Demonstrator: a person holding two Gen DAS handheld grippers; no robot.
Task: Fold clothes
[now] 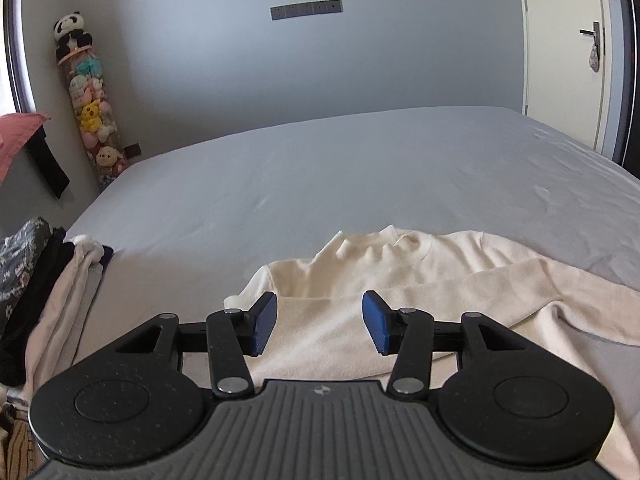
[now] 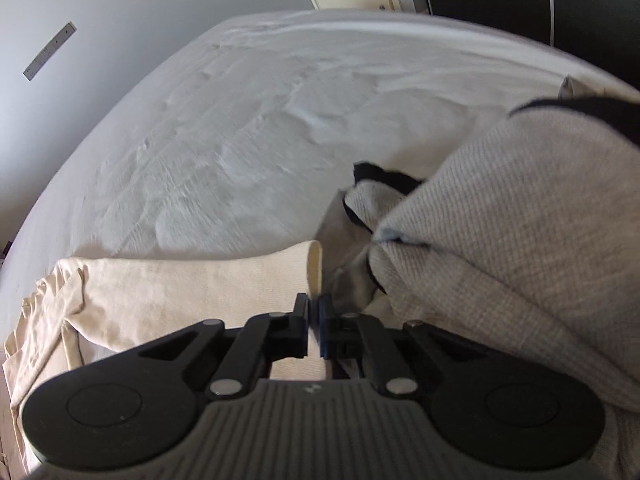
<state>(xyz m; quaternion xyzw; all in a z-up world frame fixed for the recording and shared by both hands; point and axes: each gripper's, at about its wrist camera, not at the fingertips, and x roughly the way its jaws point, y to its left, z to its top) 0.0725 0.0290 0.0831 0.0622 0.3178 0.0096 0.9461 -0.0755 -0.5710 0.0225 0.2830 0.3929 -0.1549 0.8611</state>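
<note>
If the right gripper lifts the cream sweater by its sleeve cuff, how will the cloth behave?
The cream sweater will probably droop and trail, since it lies creased and limp on the bed. It looks light and soft, so the body may drag behind. The right gripper, shut on the cuff, holds only an edge that might slip.

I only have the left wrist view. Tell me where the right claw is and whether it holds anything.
Observer: The right claw is shut on the cream sleeve, right at its cuff.
Operator: Report what lies past that cuff.
Observer: A grey knit garment with black trim is heaped on the bed, close beside the cuff.
Operator: Describe how the sleeve lies.
Observer: It lies flat on the sheet, with the cuff's open end facing the grey garment.
</note>
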